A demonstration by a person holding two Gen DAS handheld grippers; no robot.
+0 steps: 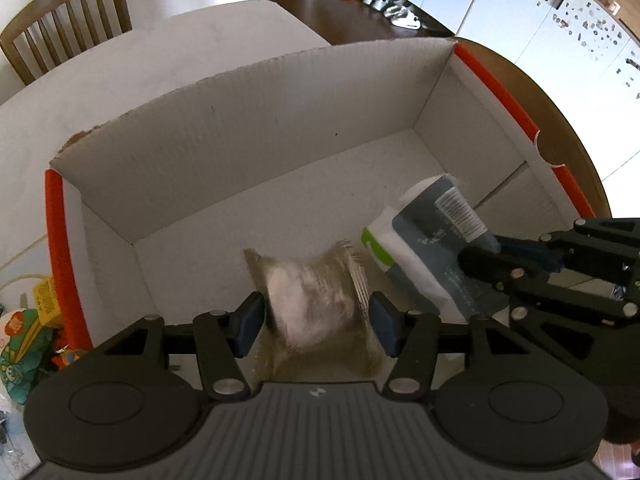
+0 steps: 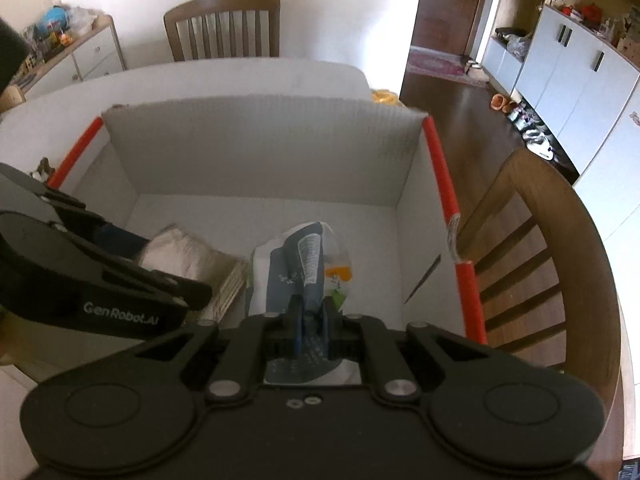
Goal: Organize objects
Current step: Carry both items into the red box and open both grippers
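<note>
My left gripper (image 1: 316, 316) stands apart around the silvery pouch (image 1: 320, 296) near the box's (image 1: 240, 128) near wall; my right gripper (image 2: 311, 320) is clamped on the blue-white packet (image 2: 308, 264). I should lower it flat beside the pouch. Only the left view shows its barcode.

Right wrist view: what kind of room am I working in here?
Most likely a home dining area by an entryway: wooden slat-back chairs around a white table, white cabinets, and shoes lined up on the dark wood floor.
</note>
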